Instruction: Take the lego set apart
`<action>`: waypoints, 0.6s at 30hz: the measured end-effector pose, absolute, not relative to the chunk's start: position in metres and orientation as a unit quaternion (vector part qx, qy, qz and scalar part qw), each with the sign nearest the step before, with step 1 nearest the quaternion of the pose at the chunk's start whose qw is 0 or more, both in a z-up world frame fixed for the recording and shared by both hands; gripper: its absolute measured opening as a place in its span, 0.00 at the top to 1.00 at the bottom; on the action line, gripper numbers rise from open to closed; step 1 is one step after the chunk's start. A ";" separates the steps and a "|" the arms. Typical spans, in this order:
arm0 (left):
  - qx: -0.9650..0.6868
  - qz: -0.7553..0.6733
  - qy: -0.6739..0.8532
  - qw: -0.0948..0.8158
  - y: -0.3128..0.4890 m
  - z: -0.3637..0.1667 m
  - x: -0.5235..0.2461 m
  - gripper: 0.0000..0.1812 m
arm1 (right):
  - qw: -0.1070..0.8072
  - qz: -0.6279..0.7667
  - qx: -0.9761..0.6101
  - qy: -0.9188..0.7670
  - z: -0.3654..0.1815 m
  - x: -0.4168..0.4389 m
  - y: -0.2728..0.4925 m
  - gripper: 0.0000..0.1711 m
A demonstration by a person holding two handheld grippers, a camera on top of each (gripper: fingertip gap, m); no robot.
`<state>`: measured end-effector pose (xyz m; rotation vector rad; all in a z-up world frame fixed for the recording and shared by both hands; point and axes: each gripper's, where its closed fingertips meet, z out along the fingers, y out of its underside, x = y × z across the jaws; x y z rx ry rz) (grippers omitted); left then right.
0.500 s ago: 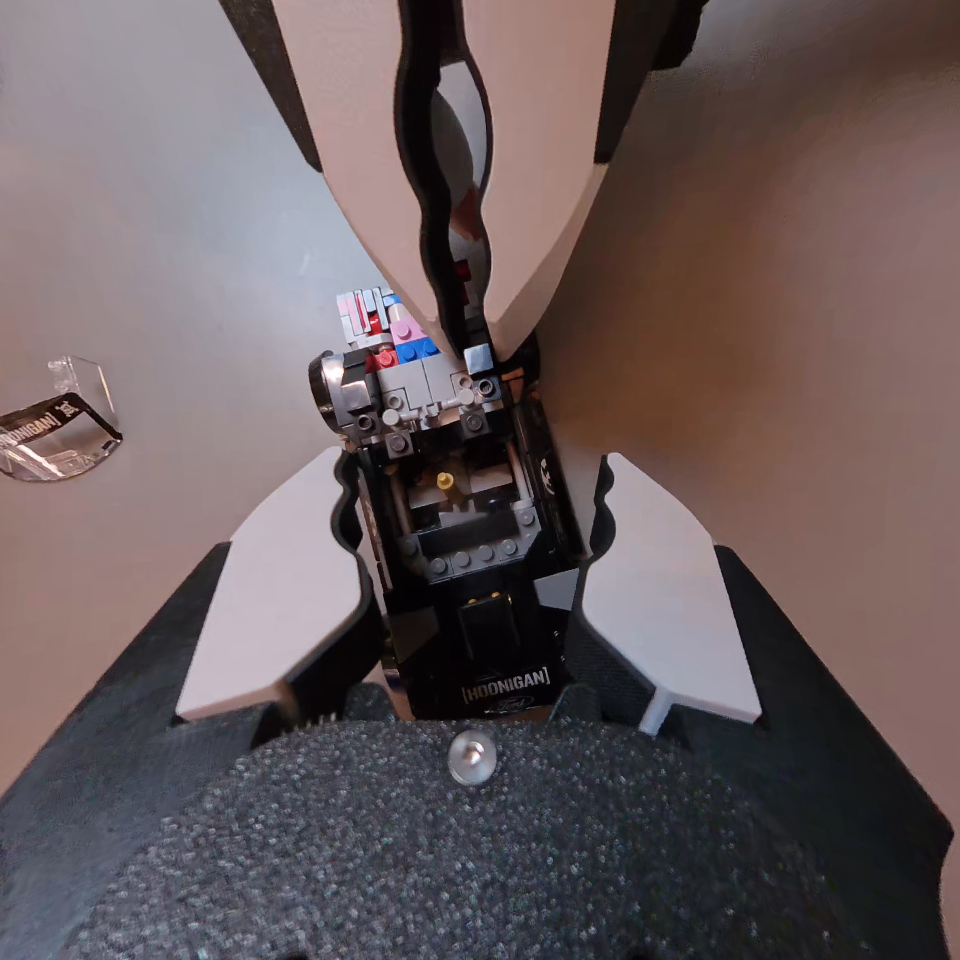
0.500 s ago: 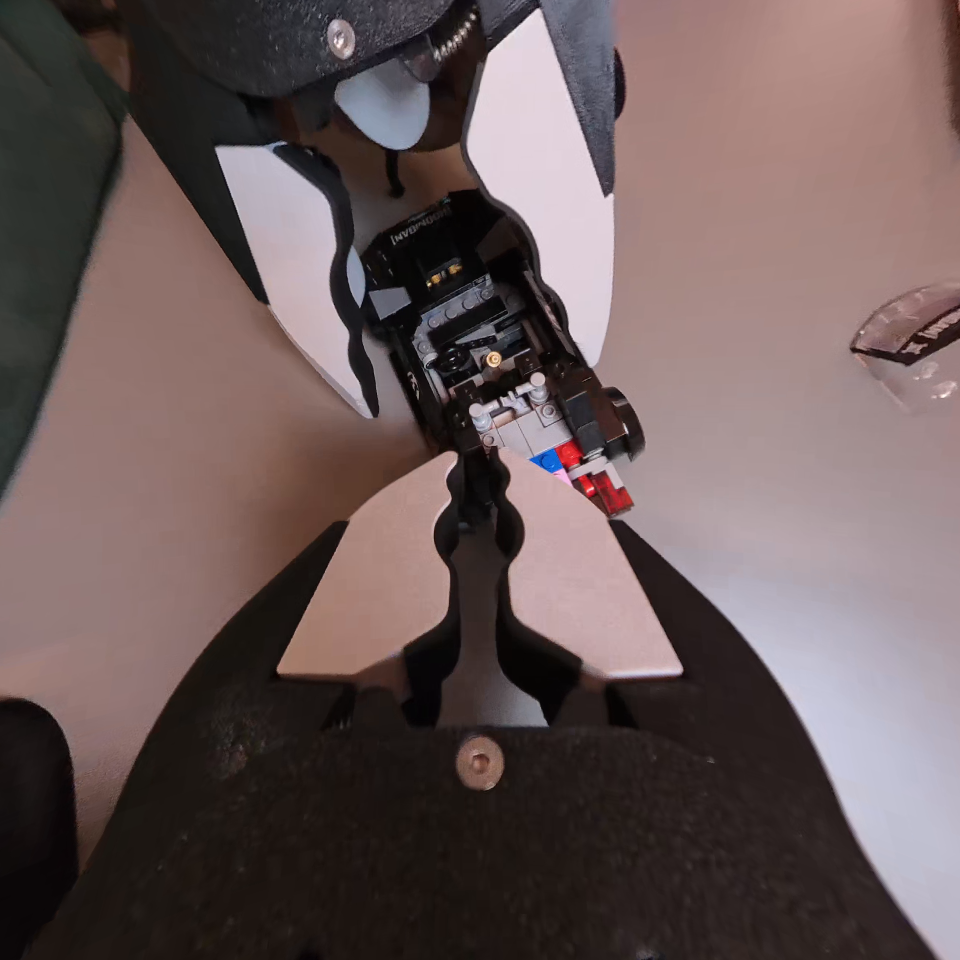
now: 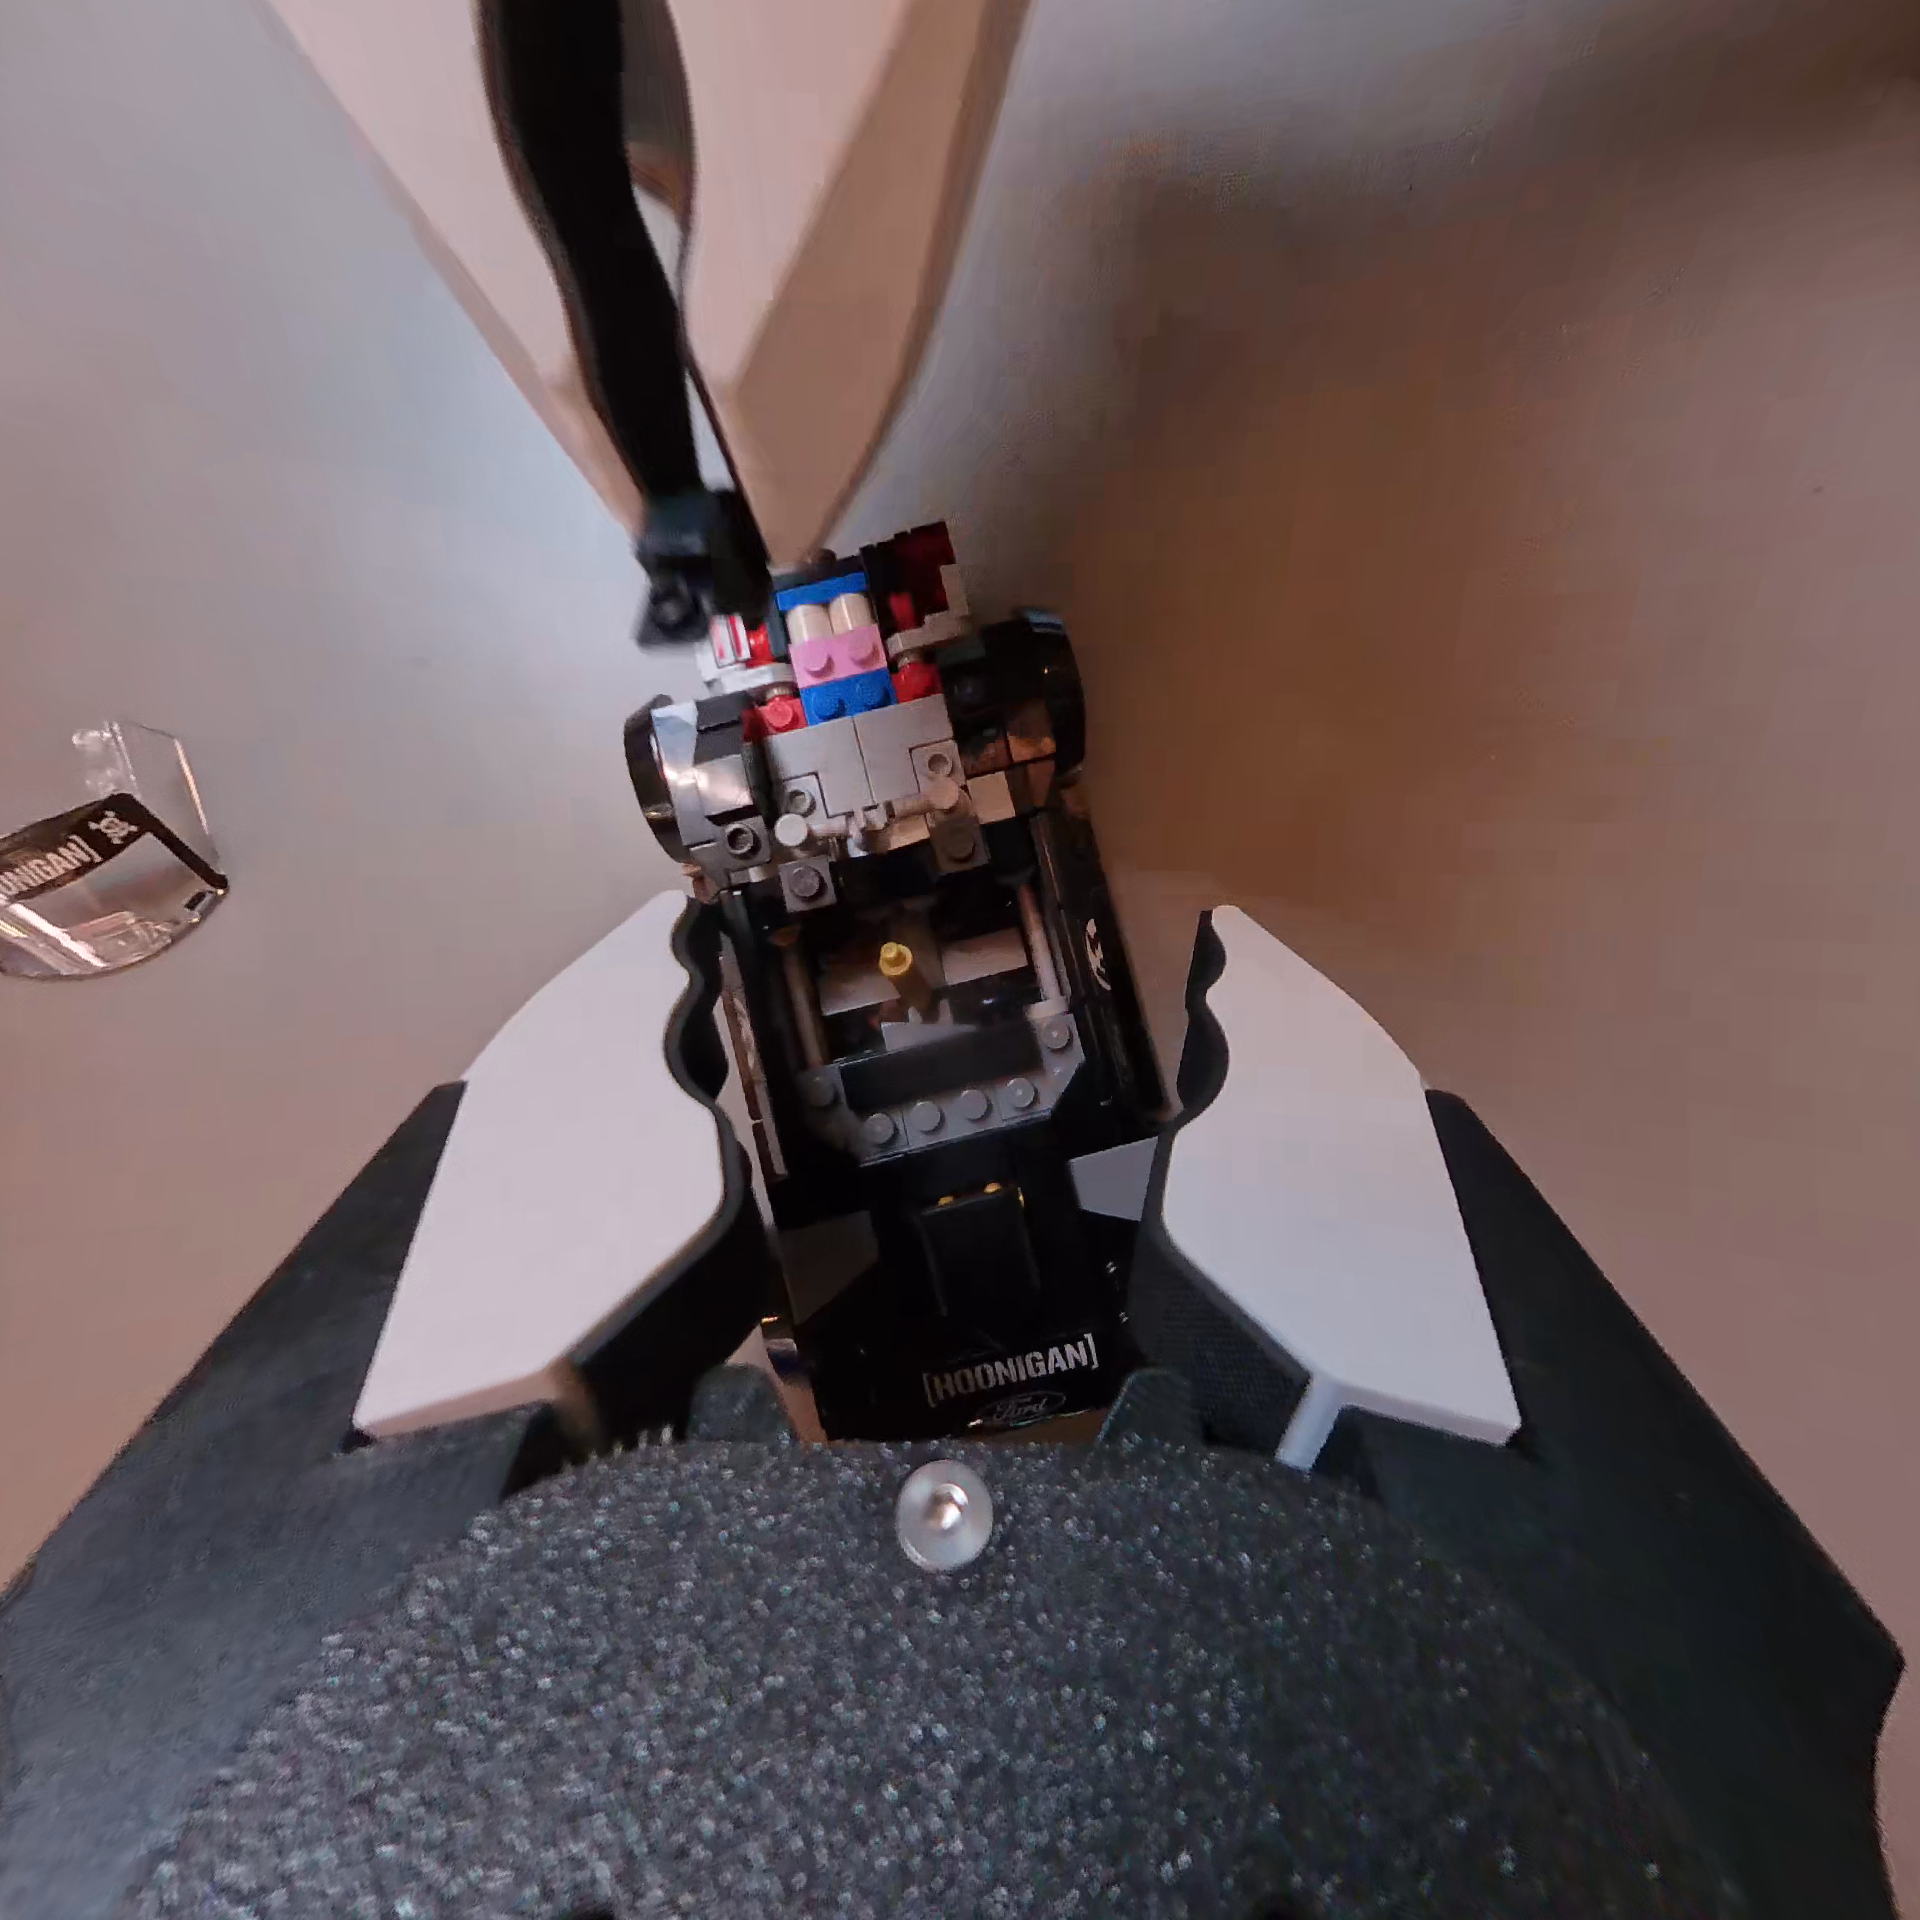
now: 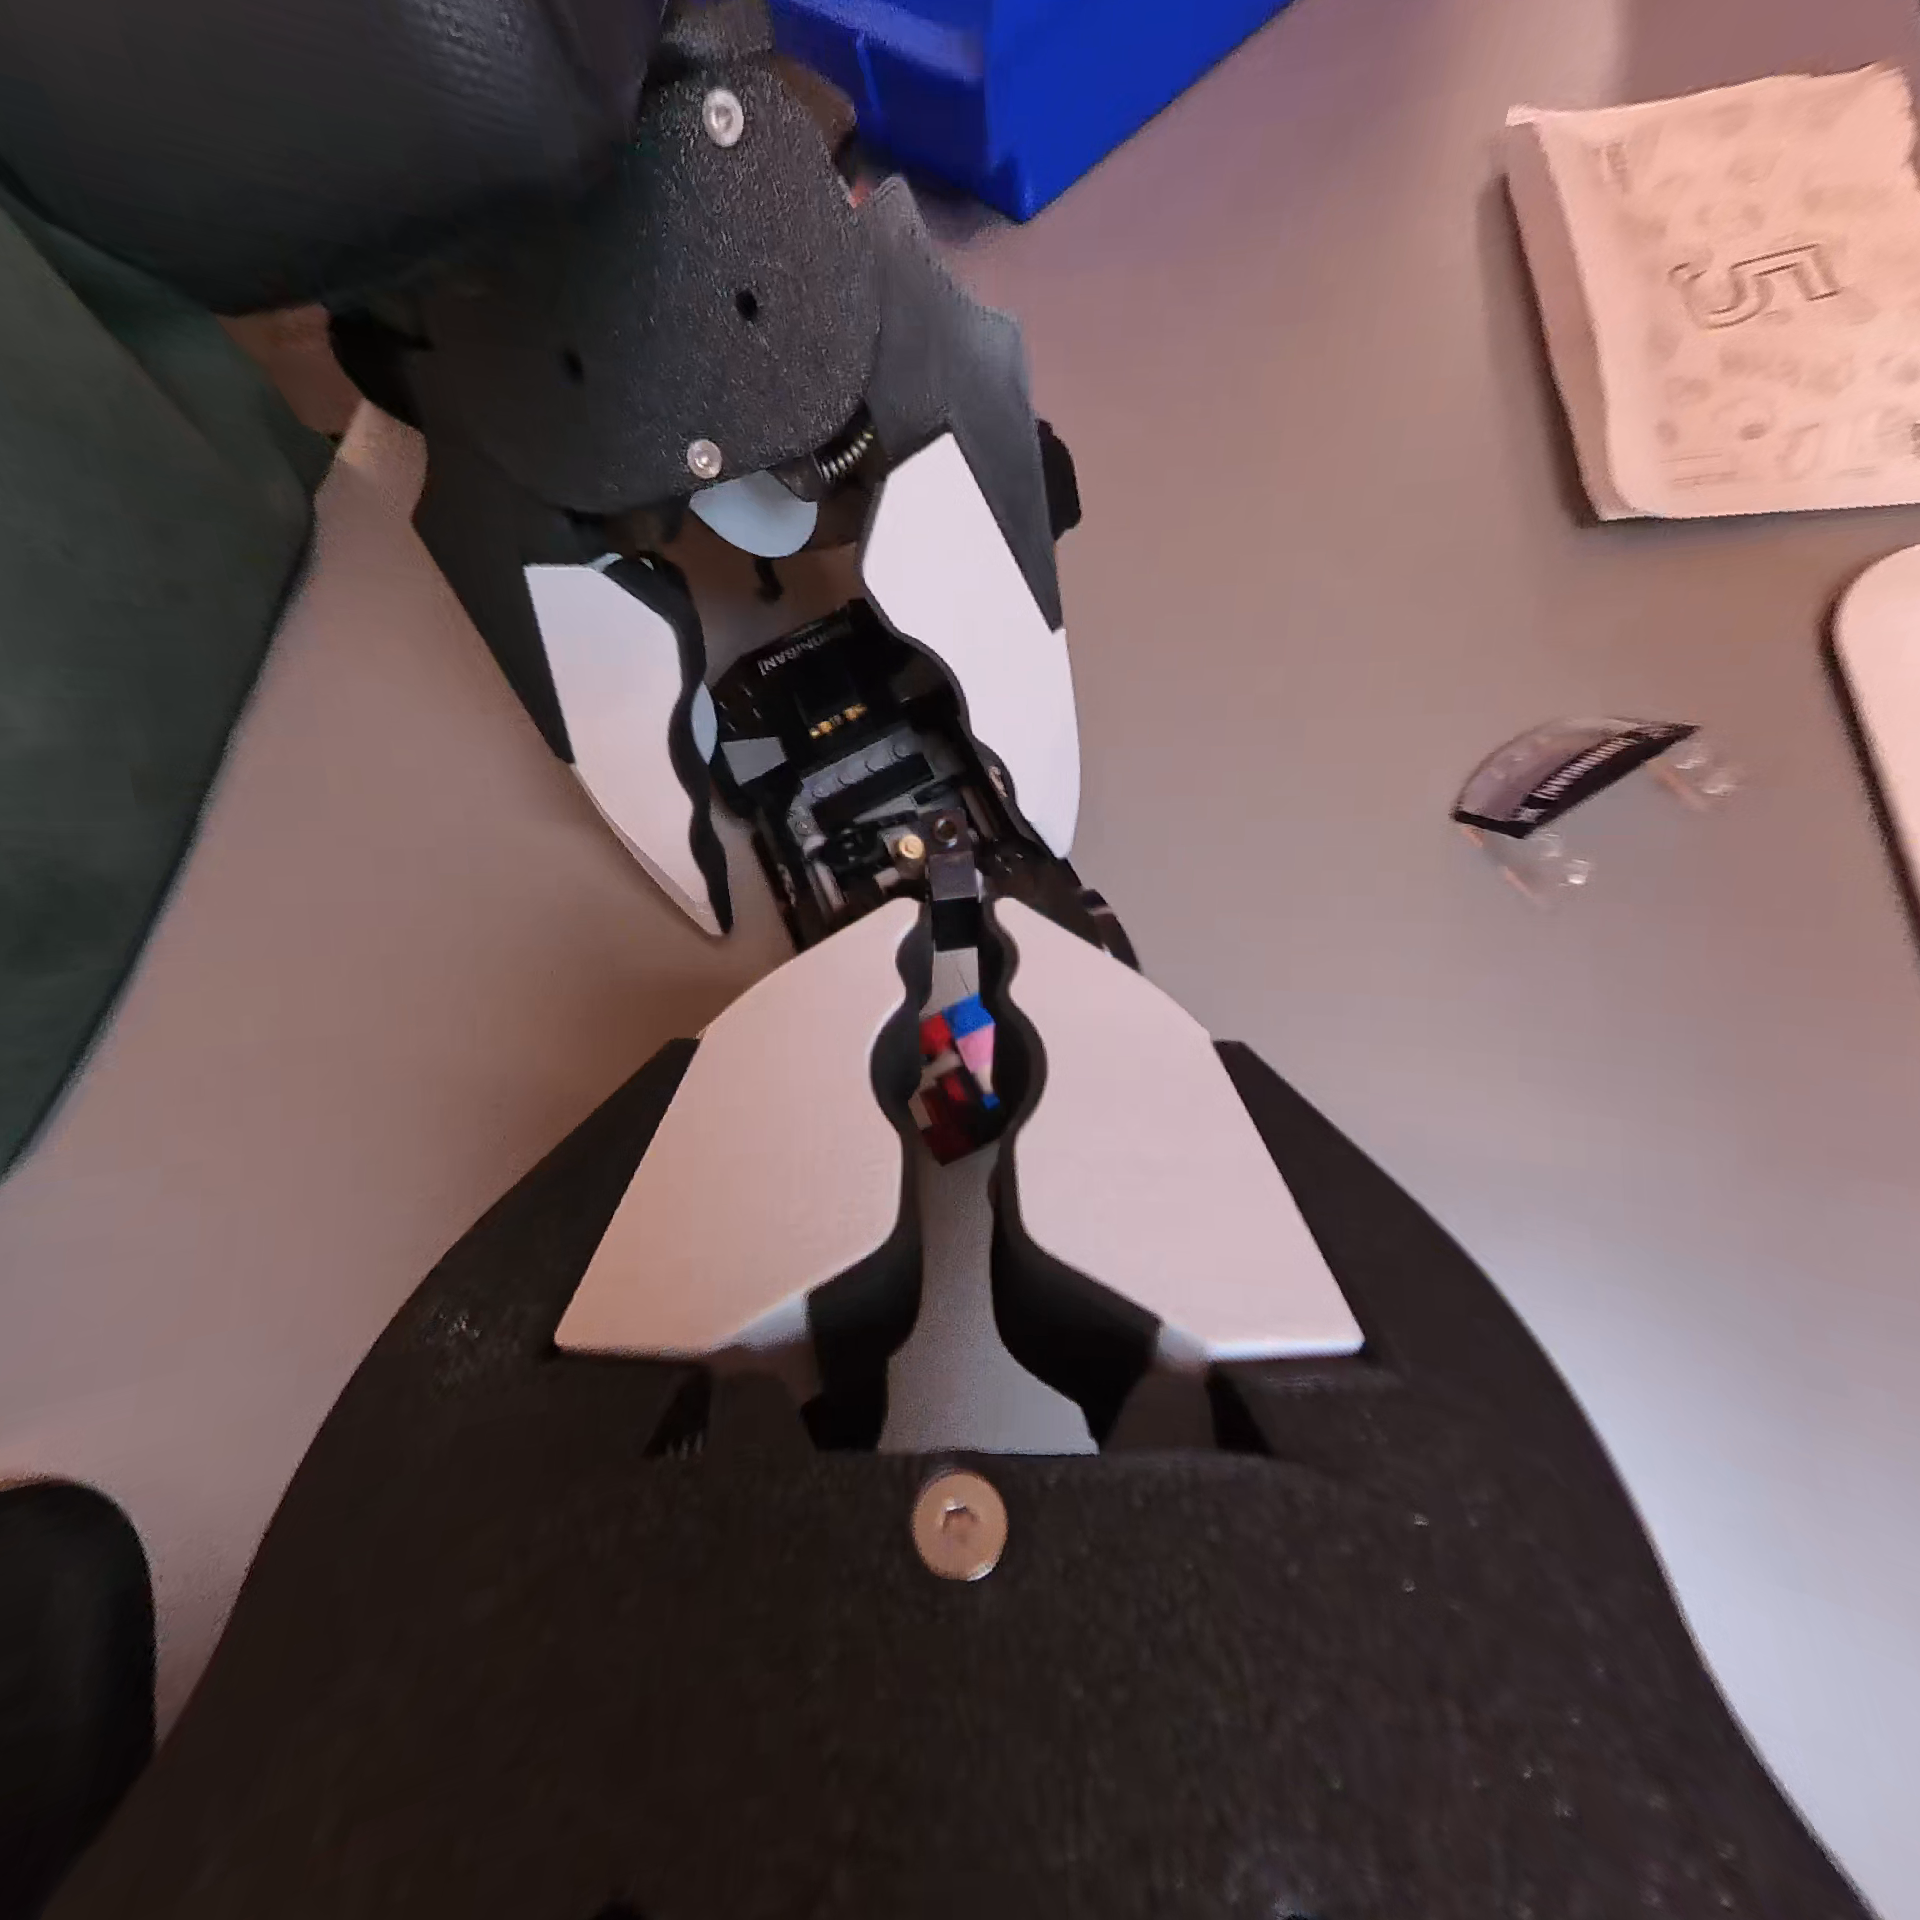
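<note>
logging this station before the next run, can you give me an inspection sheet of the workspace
surface: plain grey table, no spills seen
job's things: black lego car, roof off, studs exposed; small black piece lifted clear of its rear
clutter: clear windscreen piece; paper booklet; white slab at the edge
grippers: left tool clamps the car body; right tool pinches the small black piece
cables: nothing seen
surroundings: blue bin; dark green fabric
</note>
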<state>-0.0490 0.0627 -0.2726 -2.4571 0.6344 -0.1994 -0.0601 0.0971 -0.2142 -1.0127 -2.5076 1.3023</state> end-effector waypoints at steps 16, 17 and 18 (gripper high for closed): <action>-0.918 -0.089 0.253 0.291 0.059 -0.272 -0.052 0.55 | 0.146 0.275 -0.321 -0.894 -0.275 0.020 0.071 0.87; -0.919 -0.087 0.250 0.292 0.059 -0.272 -0.052 0.56 | 0.141 0.276 -0.323 -0.894 -0.276 0.021 0.070 0.86; -0.919 -0.086 0.248 0.293 0.059 -0.272 -0.052 0.56 | 0.130 0.293 -0.324 -0.890 -0.271 0.021 0.067 0.84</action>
